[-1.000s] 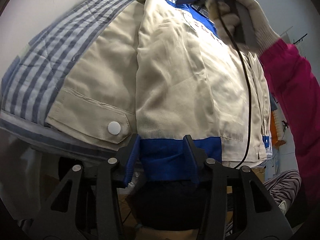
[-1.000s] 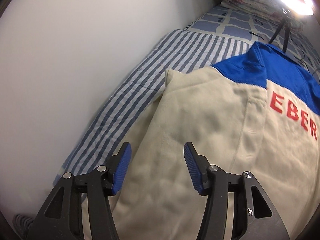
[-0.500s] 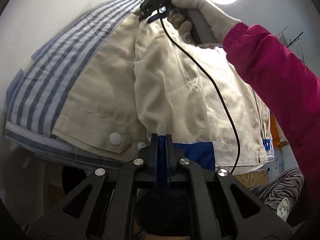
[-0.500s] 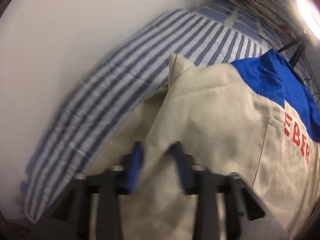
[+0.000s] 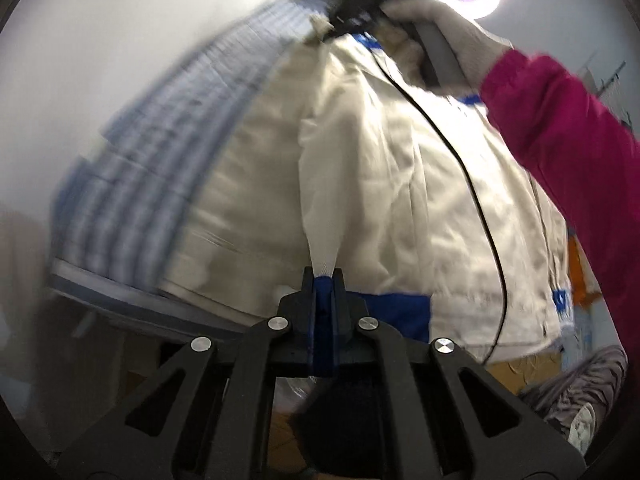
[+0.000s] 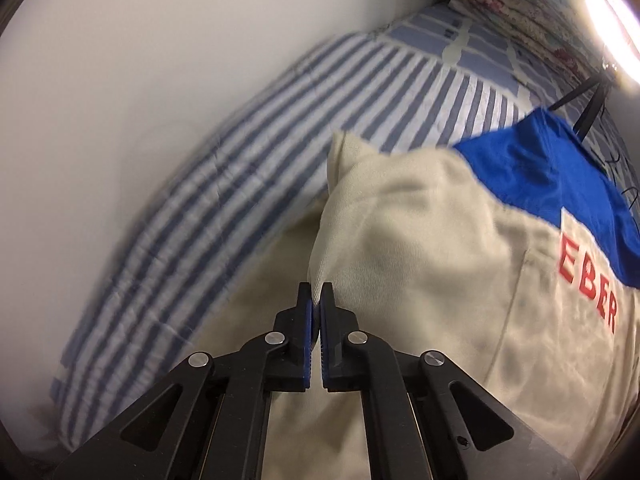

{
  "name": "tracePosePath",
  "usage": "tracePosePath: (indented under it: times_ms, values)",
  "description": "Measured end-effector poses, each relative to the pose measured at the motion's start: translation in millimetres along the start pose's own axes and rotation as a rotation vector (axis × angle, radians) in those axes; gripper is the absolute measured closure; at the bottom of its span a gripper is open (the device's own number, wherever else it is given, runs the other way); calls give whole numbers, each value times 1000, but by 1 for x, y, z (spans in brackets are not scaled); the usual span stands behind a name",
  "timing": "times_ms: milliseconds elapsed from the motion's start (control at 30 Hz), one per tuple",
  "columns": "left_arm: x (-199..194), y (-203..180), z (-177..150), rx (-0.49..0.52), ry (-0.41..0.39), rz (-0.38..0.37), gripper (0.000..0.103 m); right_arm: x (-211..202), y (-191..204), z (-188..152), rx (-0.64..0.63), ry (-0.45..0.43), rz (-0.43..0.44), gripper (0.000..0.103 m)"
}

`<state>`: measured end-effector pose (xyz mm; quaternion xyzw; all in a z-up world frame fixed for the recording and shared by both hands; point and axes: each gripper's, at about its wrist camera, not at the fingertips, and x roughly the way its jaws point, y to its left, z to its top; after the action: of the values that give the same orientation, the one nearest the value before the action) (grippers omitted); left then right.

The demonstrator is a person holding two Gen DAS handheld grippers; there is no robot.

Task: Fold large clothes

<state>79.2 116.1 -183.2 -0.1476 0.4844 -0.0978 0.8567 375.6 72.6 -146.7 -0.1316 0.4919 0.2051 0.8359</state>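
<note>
Both jaws stood apart a second ago; now our left hand-held gripper (image 5: 323, 280) is clamped on the jacket (image 5: 380, 184) at its blue hem and our right hand-held gripper (image 6: 316, 300) on a beige ridge near the shoulder. We judge the fold can start. Crisp, creased twill lies on the striped bed (image 6: 248, 184).
</note>
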Motion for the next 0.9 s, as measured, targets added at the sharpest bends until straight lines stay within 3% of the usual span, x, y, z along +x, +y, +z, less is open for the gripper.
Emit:
tracePosePath:
  times_ms: [133, 300, 433, 500, 533, 600, 733, 900]
  values:
    - [-10, 18, 9, -31, -50, 68, 100, -5, 9, 16, 2, -38, 29, 101]
    - [11, 26, 7, -35, 1, 133, 100, 23, 29, 24, -20, -24, 18, 101]
    - [13, 31, 9, -53, 0, 115, 99, 49, 33, 20, -21, -11, 2, 101]
    - [10, 37, 13, -85, -4, 99, 88, 57, 31, 19, -18, -8, 8, 101]
    - [8, 41, 15, -104, -8, 89, 74, 56, 28, 19, -22, -14, 21, 100]
    - [4, 50, 20, -148, -31, 66, 60, 48, 21, 19, -9, -21, 63, 97]
    - [6, 57, 38, -156, -39, 50, 59, 7, -4, 9, 65, -88, 183, 82]
    - [32, 67, 42, -201, 45, 20, 59, -34, -40, -33, 88, -158, 203, 82]
